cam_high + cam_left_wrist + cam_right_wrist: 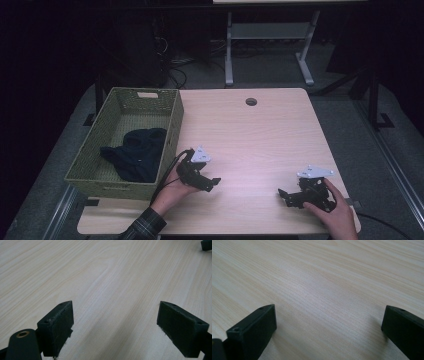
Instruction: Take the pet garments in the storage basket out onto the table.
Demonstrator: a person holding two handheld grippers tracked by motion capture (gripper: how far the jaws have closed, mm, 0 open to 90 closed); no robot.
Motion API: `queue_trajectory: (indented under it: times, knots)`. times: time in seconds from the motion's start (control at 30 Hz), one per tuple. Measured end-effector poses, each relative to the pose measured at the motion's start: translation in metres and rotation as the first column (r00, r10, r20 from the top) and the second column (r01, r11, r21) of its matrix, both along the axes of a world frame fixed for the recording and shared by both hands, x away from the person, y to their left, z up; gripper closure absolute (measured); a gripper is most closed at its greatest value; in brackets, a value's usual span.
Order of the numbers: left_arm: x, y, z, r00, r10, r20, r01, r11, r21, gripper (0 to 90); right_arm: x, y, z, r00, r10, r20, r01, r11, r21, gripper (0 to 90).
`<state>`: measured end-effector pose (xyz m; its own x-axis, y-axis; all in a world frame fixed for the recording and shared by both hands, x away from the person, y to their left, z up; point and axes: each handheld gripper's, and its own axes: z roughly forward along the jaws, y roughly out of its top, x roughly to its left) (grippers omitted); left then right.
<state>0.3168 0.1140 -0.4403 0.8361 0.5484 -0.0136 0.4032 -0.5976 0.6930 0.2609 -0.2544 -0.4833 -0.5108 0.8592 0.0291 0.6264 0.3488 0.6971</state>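
Observation:
A green woven basket (pixel 172 125) stands at the table's left side with a dark blue garment (pixel 135 152) lying crumpled in it. My left gripper (pixel 214 183) rests low on the table just right of the basket's near corner, open, with bare wood between its jaws (pixel 115 322). My right gripper (pixel 283 196) sits near the front right of the table, also open, jaws pointing left over bare wood (pixel 329 322). A dark tip of the right gripper (pixel 206 245) peeks into the top right corner of the left gripper view.
The light wooden table (pixel 250 135) has a round cable hole (pixel 251 102) near its far edge. Beyond it stand a grey desk frame (pixel 267 45) and cables on the floor. A grey mat surrounds the table.

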Motion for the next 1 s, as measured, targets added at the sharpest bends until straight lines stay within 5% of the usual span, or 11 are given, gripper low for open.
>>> queue_trajectory:
  times: [1.0]
  knots:
    - [0.001,0.002,0.026,0.9998,-0.018,-0.008,0.018,0.9997,-0.013,13.5,0.0,0.0,0.0,1.0,-0.001,-0.001,0.001,1.0,0.0,0.0]
